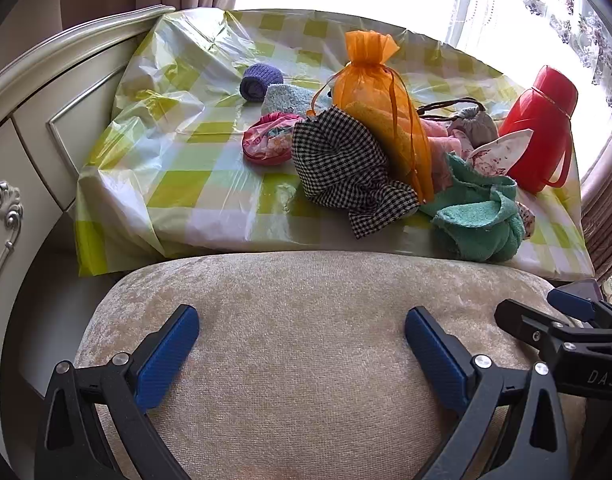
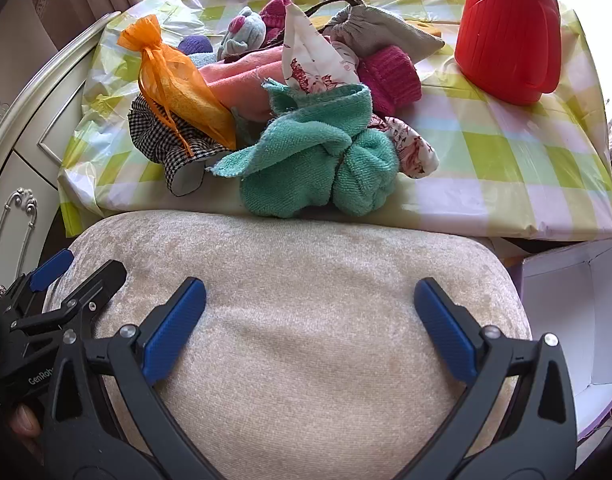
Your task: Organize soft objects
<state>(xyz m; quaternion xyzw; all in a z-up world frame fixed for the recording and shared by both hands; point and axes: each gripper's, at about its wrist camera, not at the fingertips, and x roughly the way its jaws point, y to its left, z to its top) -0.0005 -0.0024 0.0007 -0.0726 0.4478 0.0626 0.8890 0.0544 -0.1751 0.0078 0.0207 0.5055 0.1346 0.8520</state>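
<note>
Both grippers hover above a beige padded stool [image 1: 306,340] that stands against the near edge of the table [image 1: 178,184]. The left gripper [image 1: 302,340] has its jaws spread wide with nothing between them. The right gripper [image 2: 310,312] is equally wide and empty. Neither touches any item; both point downward toward the stool and the pile beyond it, a position that suits a start with free choice of target.

The soft objects lie in a loose heap on the checked plastic tablecloth [image 2: 506,152], toward the middle and near edge of the table. A green towel [image 2: 318,160], bunched and knotted, sits closest, just at the table edge. Left of it lies a black-and-white checked cloth [image 1: 346,172], with an orange mesh bag [image 1: 378,96] resting tilted across it. Behind these are a pink cloth [image 2: 234,84], a floral fabric piece [image 2: 310,56], a grey drawstring pouch [image 2: 382,32] and a magenta knit sock [image 2: 390,76]. A purple rolled sock [image 1: 260,80] and a round pink pouch [image 1: 266,144] lie apart on the left.

A red plastic container [image 2: 510,32] stands upright at the right, well apart from the heap. An open white box [image 2: 578,312] sits beside the stool; it may serve as the receptacle, though this is a judgement only. The towel is probably the easiest first pick.
</note>
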